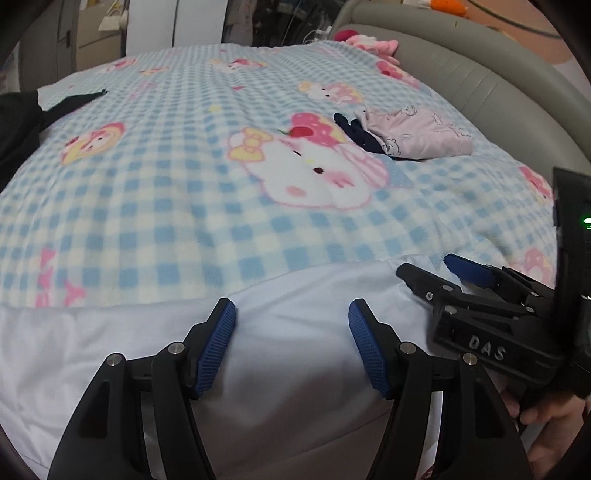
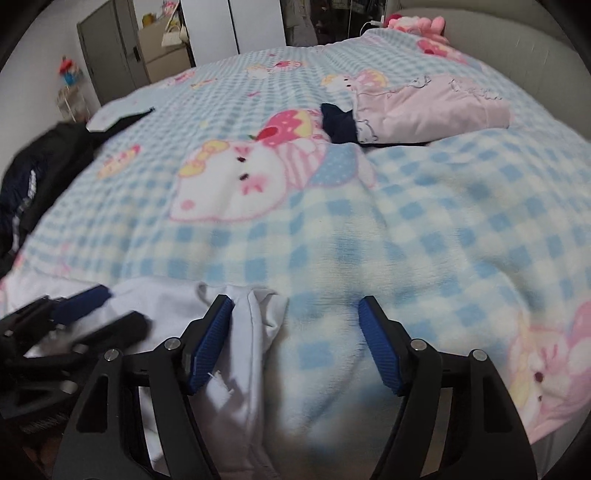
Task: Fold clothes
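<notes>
blue checked cartoon blanket [image 1: 184, 206]; grey padded headboard [image 1: 480, 81]; pink plush toy [image 2: 417, 22]; grey cabinet [image 2: 110, 48]

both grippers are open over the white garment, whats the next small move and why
Probably shut the right gripper on the white garment: its bunched edge already lies beside the left finger's pad, nothing is held yet, and the left gripper is open above flat cloth.

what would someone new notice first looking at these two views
The blue checked cartoon-cat blanket fills both views, covering the whole bed. A white garment lies at its near edge, with the open left gripper and open right gripper over it. Farther right, a folded pink garment lies over something dark.
</notes>
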